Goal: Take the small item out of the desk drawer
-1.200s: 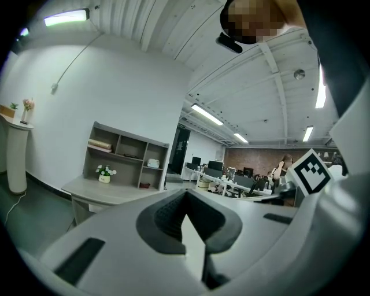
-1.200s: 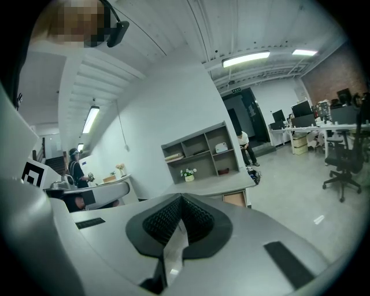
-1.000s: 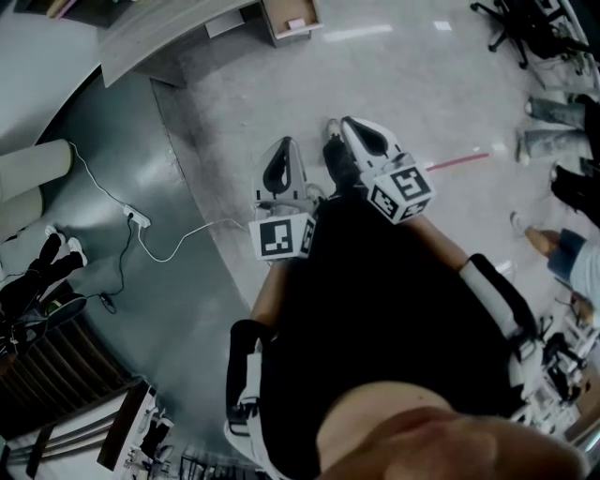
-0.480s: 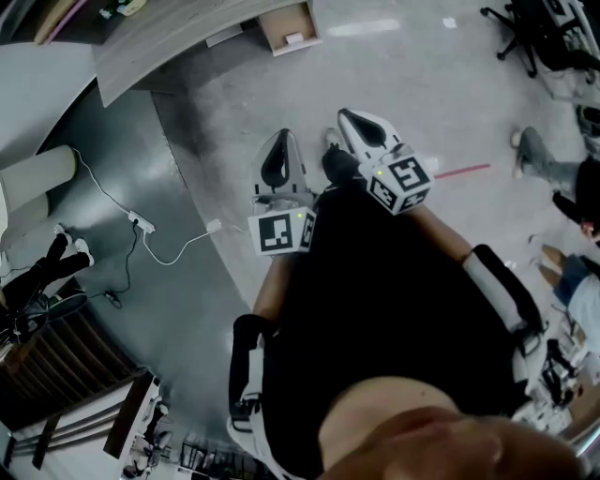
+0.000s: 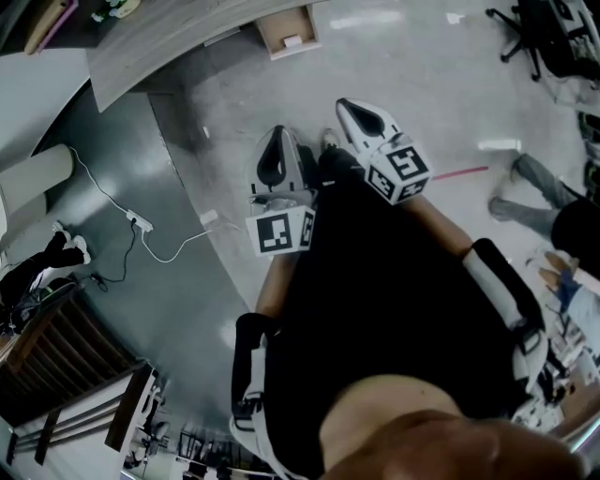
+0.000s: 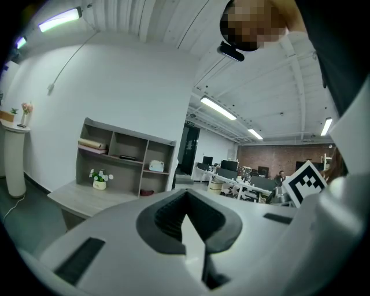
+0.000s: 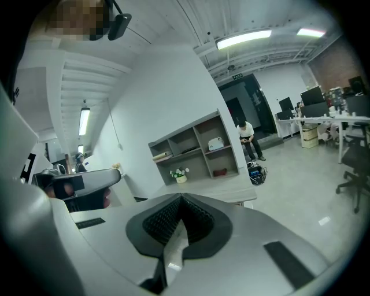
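Note:
In the head view a wooden desk (image 5: 178, 37) runs along the top left. Under its edge an open drawer (image 5: 286, 28) holds a small white item (image 5: 292, 40). I hold both grippers out in front of my black torso, above the floor and well short of the desk. The left gripper (image 5: 278, 150) is shut and empty. The right gripper (image 5: 361, 114), beside it, is also shut and empty. In the left gripper view the shut jaws (image 6: 188, 228) face the desk and its shelf unit (image 6: 124, 156). The right gripper (image 7: 179, 231) faces the same shelves (image 7: 196, 150).
A white power strip and cable (image 5: 141, 225) lie on the dark floor at left. Office chairs (image 5: 544, 37) and other people's legs (image 5: 534, 187) are at right. A person (image 7: 247, 139) stands beyond the shelves. A red line (image 5: 459, 172) marks the floor.
Both grippers stay shut and almost still in front of me. The view has drifted slightly, and the people's legs at right have shifted.

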Available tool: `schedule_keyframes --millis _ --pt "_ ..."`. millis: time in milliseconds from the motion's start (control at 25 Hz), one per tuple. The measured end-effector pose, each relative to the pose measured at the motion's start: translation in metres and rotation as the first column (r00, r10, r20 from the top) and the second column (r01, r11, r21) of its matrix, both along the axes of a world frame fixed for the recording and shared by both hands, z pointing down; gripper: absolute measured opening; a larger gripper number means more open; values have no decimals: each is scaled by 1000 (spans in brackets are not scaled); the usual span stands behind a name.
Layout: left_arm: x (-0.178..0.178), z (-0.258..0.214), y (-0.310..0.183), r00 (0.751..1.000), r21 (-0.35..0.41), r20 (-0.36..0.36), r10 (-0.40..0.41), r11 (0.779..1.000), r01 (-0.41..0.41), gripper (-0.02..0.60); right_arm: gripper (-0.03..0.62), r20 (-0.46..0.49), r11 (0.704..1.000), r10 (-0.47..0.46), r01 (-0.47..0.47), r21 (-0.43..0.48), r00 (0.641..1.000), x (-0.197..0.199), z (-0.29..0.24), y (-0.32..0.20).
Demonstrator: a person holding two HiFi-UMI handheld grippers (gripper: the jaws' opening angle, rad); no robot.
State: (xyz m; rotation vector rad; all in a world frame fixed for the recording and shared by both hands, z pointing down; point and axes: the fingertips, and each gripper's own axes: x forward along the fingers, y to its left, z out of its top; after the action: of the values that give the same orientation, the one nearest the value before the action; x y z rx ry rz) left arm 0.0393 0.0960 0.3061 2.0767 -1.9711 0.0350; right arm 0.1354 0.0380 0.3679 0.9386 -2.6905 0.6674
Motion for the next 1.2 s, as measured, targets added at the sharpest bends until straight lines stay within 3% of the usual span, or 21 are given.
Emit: schedule_keyframes --millis 440,600,760,1200 --pt "-44 18 -64 1000 -3 -13 27 1000 -27 -11 -2 -22 1000 31 -31 -3 999 -43 21 -63" --pt "-68 20 -94 998 -12 -60 20 1000 -21 -11 -2 -32 998 53 -54 -16 998 -65 28 -90" --pt "-87 29 -118 997 -39 -43 70 997 -72 -11 -2 -41 996 79 -80 -27 996 -82 35 -114" --pt "-129 42 -187 988 -50 -98 116 991 -121 -11 -2 -94 986 149 -155 -65 984 -121 84 -182"
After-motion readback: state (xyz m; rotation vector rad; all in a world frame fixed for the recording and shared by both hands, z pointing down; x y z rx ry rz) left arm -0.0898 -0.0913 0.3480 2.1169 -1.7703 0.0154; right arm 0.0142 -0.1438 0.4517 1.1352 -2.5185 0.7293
